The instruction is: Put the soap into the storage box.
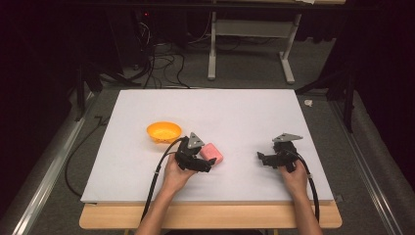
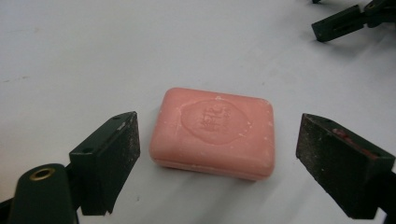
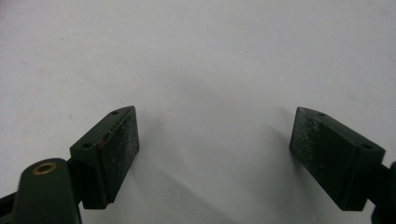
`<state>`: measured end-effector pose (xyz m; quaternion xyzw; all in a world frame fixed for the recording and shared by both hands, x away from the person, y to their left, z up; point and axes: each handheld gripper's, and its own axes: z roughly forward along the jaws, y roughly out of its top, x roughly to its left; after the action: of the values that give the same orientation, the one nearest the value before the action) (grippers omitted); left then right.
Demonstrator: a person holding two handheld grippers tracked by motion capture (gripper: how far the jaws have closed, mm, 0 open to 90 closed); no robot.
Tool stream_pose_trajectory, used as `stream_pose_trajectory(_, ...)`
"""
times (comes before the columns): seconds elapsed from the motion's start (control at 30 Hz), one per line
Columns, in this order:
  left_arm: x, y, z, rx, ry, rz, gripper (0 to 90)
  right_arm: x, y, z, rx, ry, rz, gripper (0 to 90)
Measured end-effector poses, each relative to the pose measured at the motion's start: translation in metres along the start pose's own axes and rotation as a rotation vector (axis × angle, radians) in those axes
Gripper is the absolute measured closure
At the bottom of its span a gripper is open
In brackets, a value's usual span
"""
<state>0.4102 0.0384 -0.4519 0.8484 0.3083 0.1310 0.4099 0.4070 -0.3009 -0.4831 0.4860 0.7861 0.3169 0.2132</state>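
**Left gripper brackets pink soap bar on white table**

Left gripper sits with its jaws spread wide on either side of a pink soap bar, holding nothing; in the left gripper view a clear gap of bare surface shows between each pad and the bar's short ends. The soap lies flat on the white table, near the middle and toward the near edge, its rounded rectangular face up. A round seal is pressed into that face with raised lettering inside it, but the letters are too worn and soft to read. Pale flecks dot the bar's top.

Just to the far left of the soap, an orange bowl stands upright on the table, close to the left gripper's grey plate but apart from the bar.

The right gripper rests well to the right of the soap, its jaws likewise wide apart and closed on nothing; the right gripper view shows plain white surface between its two pads. One of its jaw tips appears at the top right corner of the left gripper view.

Open tabletop stretches across the whole far half and between the two grippers. Both hands sit close to the near edge, where a strip of bare wood shows under the white sheet. Beyond the far edge lie grey floor, tangled cables and a white stand's legs.
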Motion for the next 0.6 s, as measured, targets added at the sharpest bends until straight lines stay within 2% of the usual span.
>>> stream_pose_trajectory(0.33,0.002,0.0,0.015,0.027,0.003,-0.005,11.2,0.0,0.0,0.0,0.0,0.0,0.0,16.5)
stream_pose_trajectory(0.5,0.001,-0.002,0.024,0.06,0.003,0.011,10.5,0.0,0.0,0.0,0.0,0.0,0.0,16.5)
stream_pose_trajectory(0.6,0.0,-0.002,0.027,0.064,-0.001,0.014,10.1,0.0,0.0,0.0,0.0,0.0,0.0,16.5)
